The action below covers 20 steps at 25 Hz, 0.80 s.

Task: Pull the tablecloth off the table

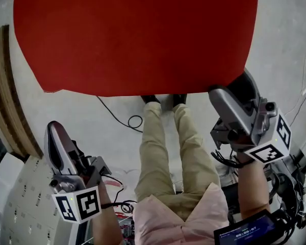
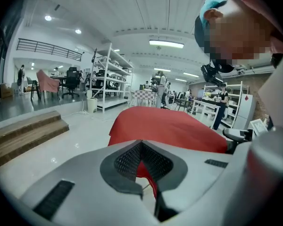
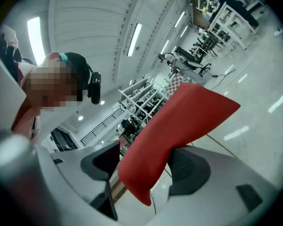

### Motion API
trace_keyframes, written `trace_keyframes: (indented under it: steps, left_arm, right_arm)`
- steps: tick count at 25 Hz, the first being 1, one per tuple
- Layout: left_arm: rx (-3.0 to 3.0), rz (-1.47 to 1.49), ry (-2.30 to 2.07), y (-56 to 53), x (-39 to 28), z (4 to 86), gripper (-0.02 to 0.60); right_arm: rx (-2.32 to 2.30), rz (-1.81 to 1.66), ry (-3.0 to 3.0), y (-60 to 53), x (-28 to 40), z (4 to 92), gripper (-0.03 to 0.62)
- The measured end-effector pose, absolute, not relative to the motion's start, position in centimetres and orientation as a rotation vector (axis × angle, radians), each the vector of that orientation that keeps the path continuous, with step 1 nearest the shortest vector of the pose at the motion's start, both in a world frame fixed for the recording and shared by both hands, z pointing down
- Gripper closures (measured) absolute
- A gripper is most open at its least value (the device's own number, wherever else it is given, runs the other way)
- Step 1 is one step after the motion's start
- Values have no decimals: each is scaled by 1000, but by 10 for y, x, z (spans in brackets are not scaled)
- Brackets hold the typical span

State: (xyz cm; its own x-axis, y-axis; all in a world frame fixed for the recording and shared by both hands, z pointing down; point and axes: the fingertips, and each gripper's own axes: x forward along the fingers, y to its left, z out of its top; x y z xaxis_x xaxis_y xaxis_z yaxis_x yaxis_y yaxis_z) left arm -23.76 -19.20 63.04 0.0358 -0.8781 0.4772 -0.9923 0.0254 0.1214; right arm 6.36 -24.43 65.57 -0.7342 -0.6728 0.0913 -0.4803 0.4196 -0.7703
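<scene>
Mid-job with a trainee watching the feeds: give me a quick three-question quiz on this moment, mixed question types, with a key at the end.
1. True or false: the left tongs are shut.
2. Multiple choice: what lies between the right tongs? A) a cable B) an edge of the red tablecloth C) nothing
3. Short answer: are the right tongs clamped on the cloth?

Key:
1. True.
2. B.
3. No. They stand open, with the cloth loose between them.
</scene>
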Motion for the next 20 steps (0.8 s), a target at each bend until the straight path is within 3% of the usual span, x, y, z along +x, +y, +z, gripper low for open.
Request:
trace_keyframes:
  steps: [2,3,5,6,9,15,20]
  left_arm:
    - [1892,353,-1892,-190,-236,626,560]
    - [1887,345,-1897,-191,-237,622,560]
    - [1878,321,-1909,-194,-241,610,560]
    - [1878,310,-1912,-195,-243,603,560]
    - [1897,285,-1918,-198,-242,573,560]
    - [1932,228,-1936,-214,-236,517,560]
    - [1923,182,-1893,-215,-255,523,560]
  right_arm:
    - [-1087,-1226,2479,-243,67,661,272]
    - [-1146,-1225,2486,-246,69,662,323]
    - [-1259,-1210,2486,-258,74,657,485]
    - [-1286,-1209,2486,-263,73,652,528]
    - [-1284,-1257,2468,-276,65,639,562]
    - [-1324,-1265,2464,-294,72,600,566]
    - [-1328,-1258,2501,-286,62,591,566]
